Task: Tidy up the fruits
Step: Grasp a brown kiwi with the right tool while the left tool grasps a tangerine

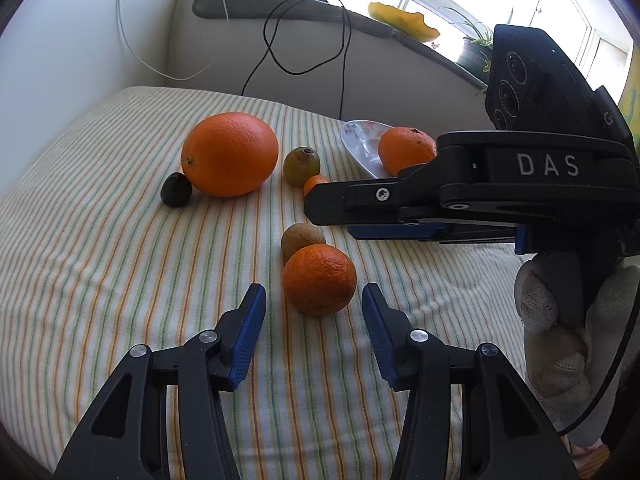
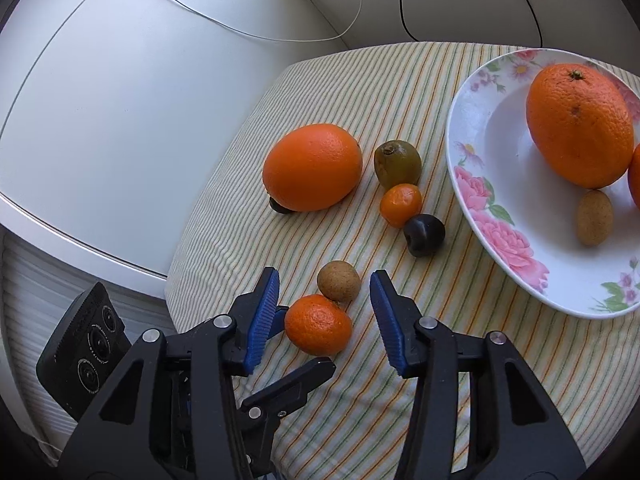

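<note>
A tangerine (image 1: 320, 280) lies on the striped cloth between the fingers of my open left gripper (image 1: 314, 300), with a small brown fruit (image 1: 303, 240) touching its far side. My right gripper (image 2: 325, 280) is open just above that brown fruit (image 2: 338, 282), and it reaches in from the right in the left wrist view (image 1: 328, 220). Farther off lie a large orange (image 2: 312, 168), a greenish kiwi (image 2: 397, 164), a small tangerine (image 2: 401, 205) and a dark plum (image 2: 424, 234). The flowered plate (image 2: 480, 216) holds an orange (image 2: 578, 124) and a brown fruit (image 2: 595, 218).
A second dark fruit (image 1: 176, 190) rests against the large orange. Cables (image 1: 272, 48) hang down the wall behind the table. A white appliance (image 2: 100, 120) stands beyond the table's left edge. A gloved hand (image 1: 560, 320) holds the right gripper.
</note>
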Demonstrator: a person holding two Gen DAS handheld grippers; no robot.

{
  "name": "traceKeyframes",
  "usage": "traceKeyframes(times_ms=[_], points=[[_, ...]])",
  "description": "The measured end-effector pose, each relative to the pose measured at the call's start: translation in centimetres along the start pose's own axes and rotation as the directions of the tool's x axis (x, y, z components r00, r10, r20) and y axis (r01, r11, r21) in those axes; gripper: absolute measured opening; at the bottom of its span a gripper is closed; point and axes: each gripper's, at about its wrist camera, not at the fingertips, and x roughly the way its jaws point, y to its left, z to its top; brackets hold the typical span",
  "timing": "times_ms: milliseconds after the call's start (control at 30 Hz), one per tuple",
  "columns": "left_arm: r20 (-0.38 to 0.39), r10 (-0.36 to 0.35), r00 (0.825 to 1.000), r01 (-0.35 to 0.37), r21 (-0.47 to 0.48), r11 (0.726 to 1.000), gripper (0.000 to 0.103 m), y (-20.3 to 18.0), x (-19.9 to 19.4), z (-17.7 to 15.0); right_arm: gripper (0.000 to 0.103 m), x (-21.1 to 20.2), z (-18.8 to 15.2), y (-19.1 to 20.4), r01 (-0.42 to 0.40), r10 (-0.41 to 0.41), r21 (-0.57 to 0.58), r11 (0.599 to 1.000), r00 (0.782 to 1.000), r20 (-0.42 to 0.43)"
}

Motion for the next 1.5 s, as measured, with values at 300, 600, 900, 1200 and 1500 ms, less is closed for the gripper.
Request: traceKeyframes(times_ms=[300,600,900,1200,1500], points=[[-0.009,-0.005,1.000,0.005,0.007,1.000,0.048,0.1,0.9,0.5,0.043,2.1,0.5,-0.2,0.026,-0.025,0.017,1.000,0.999,-0.044],[-0.012,-0.016,1.000,0.016,0.004,1.000,0.040,0.0,0.6,0.6,0.028,2.9,0.7,-0.6,0.026,-0.024,0.033,0.999,0.998,-0.052],[-0.004,-0.022,1.000,0.022,-0.005,1.000,0.038,-0.4,0.1,0.5,0.028,1.6,0.2,-1.0,0.014,-0.013,0.039,0.999,1.000,-0.020],[0.010,-0.045,0.999,0.045,0.004,0.999,0.038,-0.7,-1.2,0.5,0.028,-2.5,-1.1,-1.6,0.018,-0.019,0.029,0.999,0.998,0.054],[0.016,-0.083,0.996,0.083,0.035,0.996,0.038,-3.0,-1.5,0.9,0.028,-7.3,-2.0,-4.3,0.058,-0.065,0.052,0.997,0.990,0.127]])
